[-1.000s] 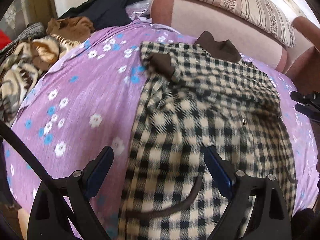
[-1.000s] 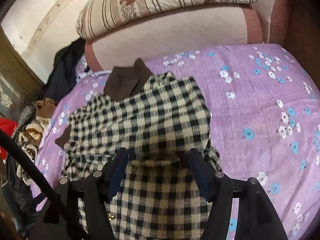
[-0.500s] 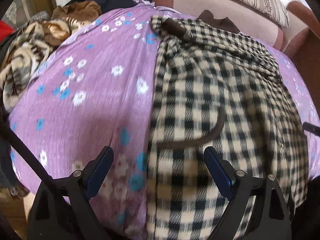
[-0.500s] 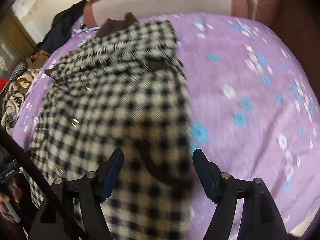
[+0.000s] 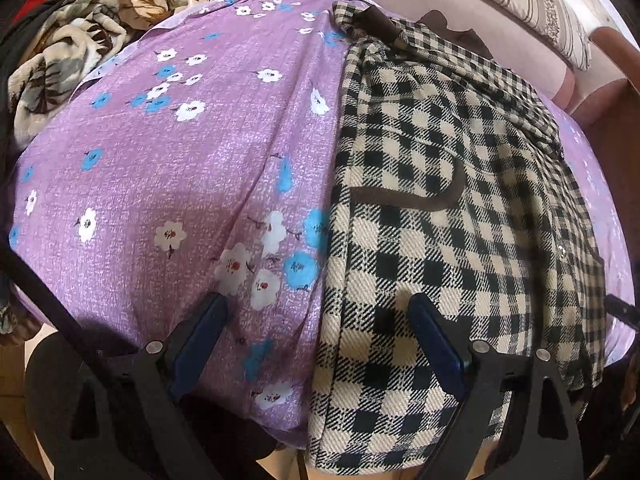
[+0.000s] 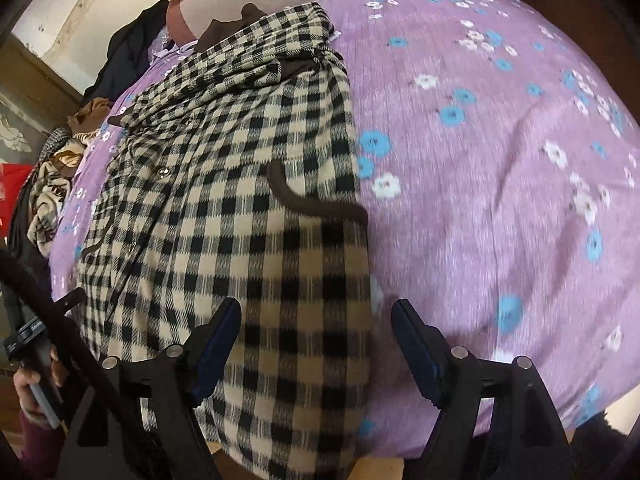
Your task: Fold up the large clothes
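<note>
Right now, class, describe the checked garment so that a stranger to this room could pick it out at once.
Find the purple floral bedsheet covering the bed. Lying flat on it is the black-and-cream checked woollen coat, its hem at the near edge. Its brown collar, cuffs and curved pocket trim set it apart from the crumpled leaf-print clothes heaped beside the bed.

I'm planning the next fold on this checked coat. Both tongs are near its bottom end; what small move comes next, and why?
Probably lower both tongs onto the hem and close on it. The left tongs and right tongs are open and hold nothing, each straddling a side edge of the checked coat near its bottom, which hangs over the edge of the purple floral sheet. The sleeves look already folded in.
</note>
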Tool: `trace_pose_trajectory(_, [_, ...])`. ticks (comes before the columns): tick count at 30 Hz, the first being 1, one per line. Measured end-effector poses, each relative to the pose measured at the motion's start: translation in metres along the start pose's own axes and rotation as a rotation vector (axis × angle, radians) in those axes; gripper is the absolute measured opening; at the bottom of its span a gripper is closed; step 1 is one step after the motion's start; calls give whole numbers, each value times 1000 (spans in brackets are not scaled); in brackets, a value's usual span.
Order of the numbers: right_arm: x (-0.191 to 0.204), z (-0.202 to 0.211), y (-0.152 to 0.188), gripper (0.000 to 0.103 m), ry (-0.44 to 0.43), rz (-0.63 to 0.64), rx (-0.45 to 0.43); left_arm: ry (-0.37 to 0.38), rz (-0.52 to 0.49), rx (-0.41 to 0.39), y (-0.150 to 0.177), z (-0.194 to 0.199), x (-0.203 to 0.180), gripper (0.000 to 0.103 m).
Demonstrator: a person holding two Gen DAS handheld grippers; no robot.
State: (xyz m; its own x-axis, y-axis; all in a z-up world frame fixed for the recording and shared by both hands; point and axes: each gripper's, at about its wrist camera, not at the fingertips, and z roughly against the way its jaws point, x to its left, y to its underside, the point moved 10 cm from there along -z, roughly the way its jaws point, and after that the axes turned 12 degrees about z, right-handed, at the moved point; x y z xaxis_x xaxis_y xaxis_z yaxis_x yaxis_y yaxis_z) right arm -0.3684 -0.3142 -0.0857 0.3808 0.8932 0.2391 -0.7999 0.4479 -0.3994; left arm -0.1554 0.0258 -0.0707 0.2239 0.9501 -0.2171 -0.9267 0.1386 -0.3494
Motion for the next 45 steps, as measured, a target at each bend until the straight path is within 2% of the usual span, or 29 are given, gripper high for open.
trace_pose_trajectory(11, [17,-5,23,84,-12,49,48,-6,-18,13,5,1,-1,91])
trace_pose_trajectory(20, [26,-4,42,85,-80,57,90,24,-55,82,22,2,3,91])
trace_pose_trajectory(30, [32,-3,50,88,-120,96,82,39,-70,124,32,0,-1,93])
trace_pose_trajectory(31, [31,-3,49,86,-124,89,74,37,-75,125,33,0,-2,93])
trace_pose_trajectory(33, [31,-3,50,75,-109,101,70,36,-80,126,34,0,-3,93])
trace_pose_trajectory(35, [34,-1,50,42,-87,147,68,38,-77,126,33,0,-3,93])
trace_pose_trajectory(38, [37,6,47,23,-123,149,57,57,-65,125,33,3,-5,92])
trace_pose_trajectory(43, [43,16,42,20,-204,128,34,105,-96,135,40,10,-16,79])
trace_pose_trajectory(45, [45,16,40,20,-210,137,38,107,-107,130,40,9,-19,79])
